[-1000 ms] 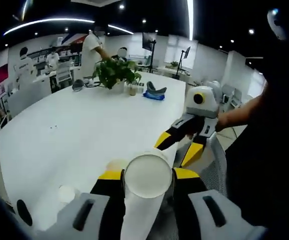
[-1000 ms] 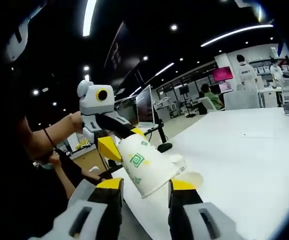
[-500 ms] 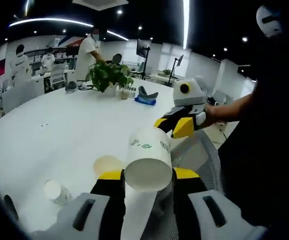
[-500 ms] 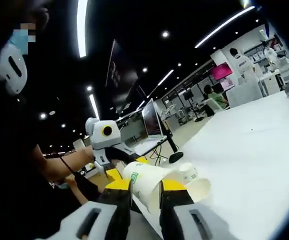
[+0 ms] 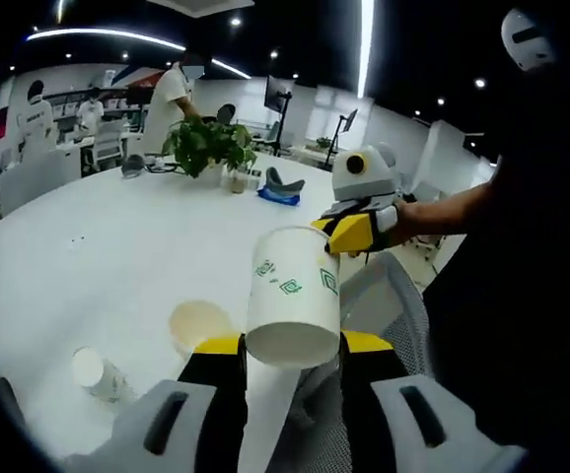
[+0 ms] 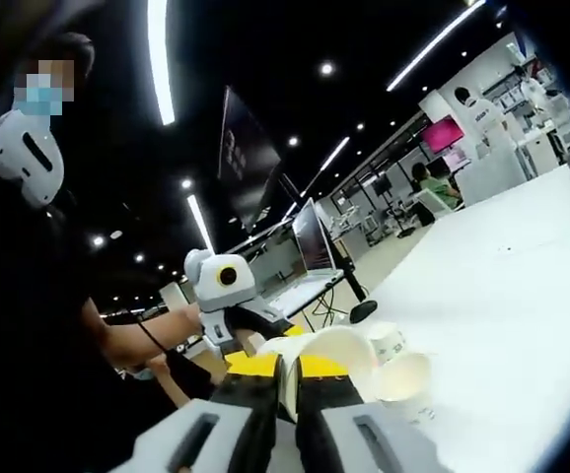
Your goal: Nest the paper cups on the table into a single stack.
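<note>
White table [image 5: 117,256] — paper cup [image 5: 293,296] between both grippers' jaws (two cups loose).

No legible text. Paper cup [image 5: 292,301], frame centre, left gripper view: green square-spiral motifs printed on wall, no readable lettering.

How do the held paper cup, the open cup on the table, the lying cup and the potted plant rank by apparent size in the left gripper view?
1. Held paper cup, largest, though nearest the camera.
2. Potted plant, far away.
3. Open cup.
4. Lying cup.
</note>
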### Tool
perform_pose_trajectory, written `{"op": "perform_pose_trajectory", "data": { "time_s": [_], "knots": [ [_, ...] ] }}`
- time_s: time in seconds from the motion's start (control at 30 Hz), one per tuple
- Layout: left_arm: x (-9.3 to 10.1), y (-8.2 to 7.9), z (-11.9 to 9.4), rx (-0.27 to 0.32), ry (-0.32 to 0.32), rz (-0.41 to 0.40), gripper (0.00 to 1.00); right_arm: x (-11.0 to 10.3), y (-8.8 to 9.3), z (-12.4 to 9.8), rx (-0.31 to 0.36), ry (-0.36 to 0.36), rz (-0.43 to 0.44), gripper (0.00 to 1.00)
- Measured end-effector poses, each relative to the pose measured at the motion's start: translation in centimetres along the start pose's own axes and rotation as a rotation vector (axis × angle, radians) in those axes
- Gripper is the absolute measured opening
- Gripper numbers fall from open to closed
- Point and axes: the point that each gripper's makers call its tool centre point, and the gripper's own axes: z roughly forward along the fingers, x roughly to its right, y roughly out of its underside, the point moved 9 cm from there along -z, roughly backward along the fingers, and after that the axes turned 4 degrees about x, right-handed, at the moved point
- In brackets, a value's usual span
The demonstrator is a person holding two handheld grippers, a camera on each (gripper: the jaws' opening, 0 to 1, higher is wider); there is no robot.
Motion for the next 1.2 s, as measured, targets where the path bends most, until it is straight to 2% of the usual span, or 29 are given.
{"op": "perform_pose_trajectory", "data": {
  "time_s": [0.2, 0.4, 0.53, 0.7, 0.87, 1.0, 1.13, 1.2],
  "knots": [
    [-0.2, 0.2, 0.0, -0.004, -0.014, -0.001, 0.34, -0.3, -0.3, 0.4, -0.005, -0.025, 0.006, 0.00],
    [-0.8, 0.3, -0.1, 0.026, -0.060, 0.001, 0.35, -0.4, -0.7, 0.8, -0.034, -0.025, -0.022, 0.00],
    [-1.1, 0.7, -0.1, 0.033, -0.110, 0.007, 0.44, -0.1, -1.0, 0.9, -0.056, 0.012, -0.060, 0.00],
    [-1.7, 1.4, -0.4, 0.040, -0.173, 0.006, 0.53, 0.8, -1.5, 1.2, -0.123, 0.093, -0.172, 0.00],
    [-3.1, 2.0, -1.2, 0.034, -0.284, 0.048, 0.64, 1.6, -2.0, 1.7, -0.149, 0.151, -0.217, 0.00],
    [-4.0, 2.7, -2.0, 0.052, -0.361, 0.047, 0.73, 2.9, -2.1, 2.4, -0.244, 0.212, -0.310, 0.00],
    [-5.1, 3.5, -2.6, 0.043, -0.437, 0.050, 0.83, 3.6, -1.8, 3.4, -0.328, 0.224, -0.384, 0.00],
    [-5.5, 3.8, -2.8, 0.040, -0.464, 0.056, 0.85, 3.9, -1.6, 4.1, -0.359, 0.236, -0.403, 0.00]
  ]
}}
